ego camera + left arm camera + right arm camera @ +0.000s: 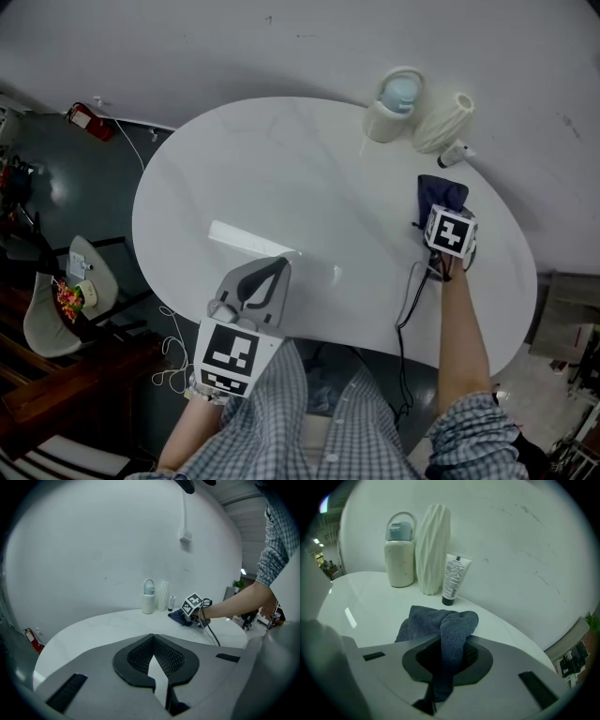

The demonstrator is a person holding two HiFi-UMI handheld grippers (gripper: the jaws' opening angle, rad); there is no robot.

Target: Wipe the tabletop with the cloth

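The left gripper lies nearest, held low over the near edge of the white table. Its jaws are closed tip to tip with nothing between them. It takes no part in the work.

The right gripper is over the far right part of the table. Its jaws are clamped on a fold of the dark blue cloth. The rest of the cloth bunches ahead of the jaws and appears to rest on the tabletop. Just beyond it, along the far edge, stand a small tube, a ribbed white vase and a handled water bottle.

Judgement: wiping is at an early stage. Nearly the whole tabletop lies to the left of the cloth.

Recommendations for the stroke:
- Press the bunch down so that more of it bears flat on the surface. At present it stands up in a lump.
- Sweep away from the tube, which is light and close, and keep clear of the vase.
- Work in overlapping passes toward the near and left edges.
- Keep the right gripper's cable out of the cloth's path.

Limits of observation:
- No view shows how much of the cloth meets the table.
- The right gripper's marker cube covers its jaws in the head view.
- The person's checked shirt cuts off the near edge of the table.
- No dirt or moisture can be made out on the tabletop. A bright strip on it appears to be a reflection.
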